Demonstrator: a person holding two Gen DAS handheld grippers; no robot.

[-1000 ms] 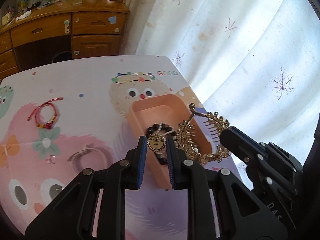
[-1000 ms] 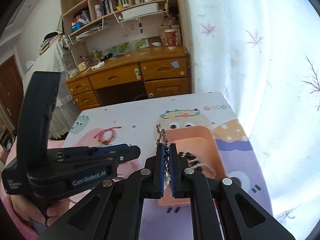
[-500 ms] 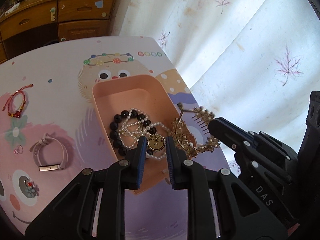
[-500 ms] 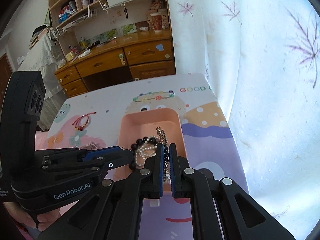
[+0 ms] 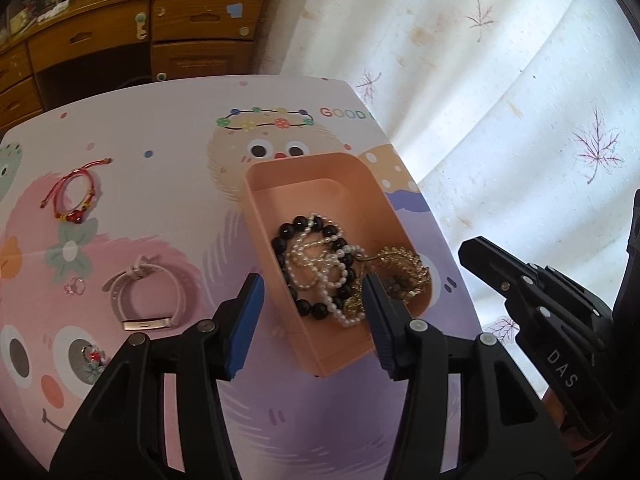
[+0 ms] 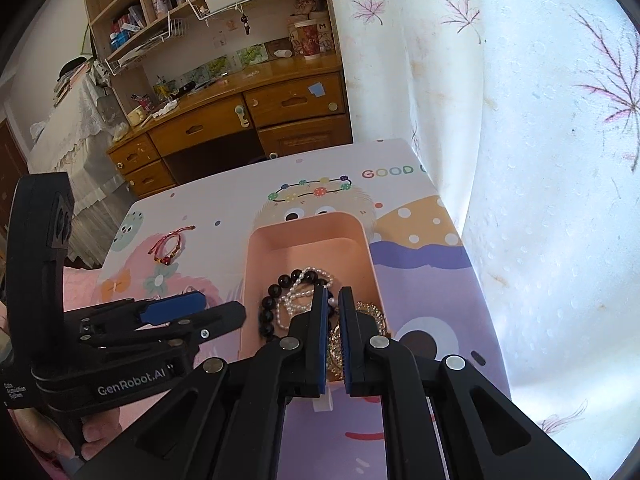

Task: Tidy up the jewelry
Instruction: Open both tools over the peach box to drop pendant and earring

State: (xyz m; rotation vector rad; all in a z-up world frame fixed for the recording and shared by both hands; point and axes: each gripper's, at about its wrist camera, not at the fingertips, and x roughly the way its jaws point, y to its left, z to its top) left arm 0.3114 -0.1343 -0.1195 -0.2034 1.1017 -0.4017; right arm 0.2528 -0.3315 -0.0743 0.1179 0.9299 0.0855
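Note:
A pink tray on the patterned table holds a black bead bracelet, a pearl necklace with a gold pendant, and a gold hair comb. My left gripper hangs over the tray's near end. Its jaws are opening; the pendant lies below them and neither pad touches it. My right gripper is shut to a thin slit above the tray's near right corner. The comb shows through that slit, lying in the tray. In the left wrist view the right gripper's tip stands apart from the comb.
On the table left of the tray lie a red string bracelet, a pink watch band, a small ring and a ring with a red flower. A curtain hangs past the table's right edge. A wooden desk stands behind.
The left jaws have spread wide and the pendant with the pearls now lies in the tray. The comb has gone from the right gripper's tip into the tray. Both grippers have sunk closer.

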